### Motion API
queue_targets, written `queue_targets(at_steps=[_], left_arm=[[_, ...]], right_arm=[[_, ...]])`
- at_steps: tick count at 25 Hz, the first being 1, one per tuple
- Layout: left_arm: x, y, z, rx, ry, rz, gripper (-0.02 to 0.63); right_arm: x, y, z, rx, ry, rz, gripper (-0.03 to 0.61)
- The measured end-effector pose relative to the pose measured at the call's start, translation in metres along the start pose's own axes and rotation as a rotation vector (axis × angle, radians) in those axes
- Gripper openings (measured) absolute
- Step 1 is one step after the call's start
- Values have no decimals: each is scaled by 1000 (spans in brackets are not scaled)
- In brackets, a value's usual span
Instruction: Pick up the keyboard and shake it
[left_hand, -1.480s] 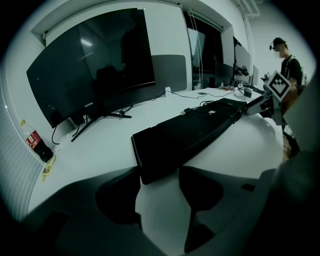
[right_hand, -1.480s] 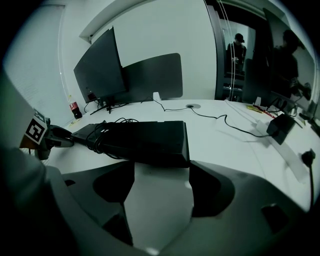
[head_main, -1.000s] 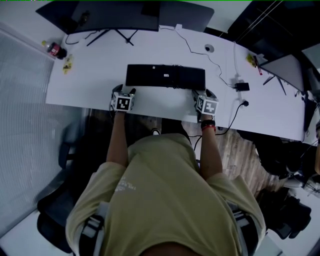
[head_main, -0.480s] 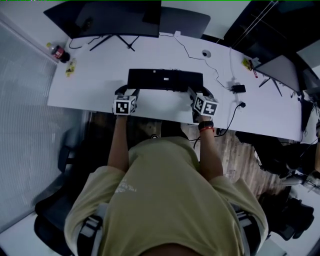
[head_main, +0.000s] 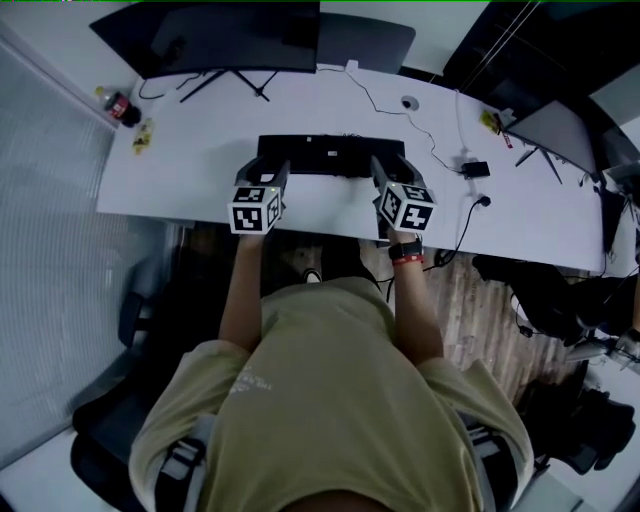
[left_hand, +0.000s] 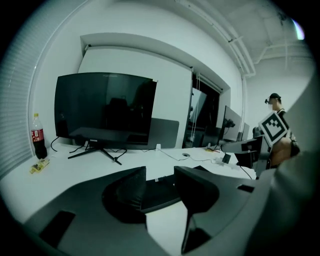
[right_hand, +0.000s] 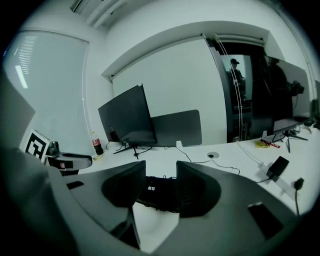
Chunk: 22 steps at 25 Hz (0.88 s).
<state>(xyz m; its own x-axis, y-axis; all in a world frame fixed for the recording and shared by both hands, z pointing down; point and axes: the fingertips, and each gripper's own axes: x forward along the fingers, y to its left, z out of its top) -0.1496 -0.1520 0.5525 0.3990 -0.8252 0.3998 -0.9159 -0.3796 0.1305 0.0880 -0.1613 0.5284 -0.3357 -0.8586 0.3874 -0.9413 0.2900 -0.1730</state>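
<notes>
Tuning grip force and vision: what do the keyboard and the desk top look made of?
The keyboard: black, looks like matte plastic; no glare on it, though keys are too small to make out. The desk top: white, smooth, probably laminate or painted board; even surface, no grain visible.

Both tongs are up off the table (head_main: 180, 180). Left tongs (head_main: 272, 170) and right tongs (head_main: 384, 168) ride higher, nearer the head camera. Their marker cubes (head_main: 255, 208) read larger than a second ago. The tips, earlier low at the near edge of the keyboard (head_main: 330, 155), now overlap its two near corners in the head view. Jaws on both have just been closing, from wide to a narrower gap. Nothing is pinched: the keyboard only shows beyond each gap.
</notes>
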Motion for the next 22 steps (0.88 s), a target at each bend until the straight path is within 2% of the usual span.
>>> queue_targets(at_steps=[5,9,14,18,22], left_arm=[[-18,-15,32,9,-70,9,144],[-27,-22,44,19,-107,11,110],[-30,-34,48,31,-136,-3,77],[-33,-47,64,50,-172,-3,43],[-36,-53,73,68,-192,7,20]], right_arm=[[-15,17,20,-22,-52,-2,147],[-22,23,30,-51,-80,-17,77],[-30,28,31,-36,-107,-16,42],[-41,22,44,15,-161,-28,23],[-44,21,46,-74,-147,-37,21]])
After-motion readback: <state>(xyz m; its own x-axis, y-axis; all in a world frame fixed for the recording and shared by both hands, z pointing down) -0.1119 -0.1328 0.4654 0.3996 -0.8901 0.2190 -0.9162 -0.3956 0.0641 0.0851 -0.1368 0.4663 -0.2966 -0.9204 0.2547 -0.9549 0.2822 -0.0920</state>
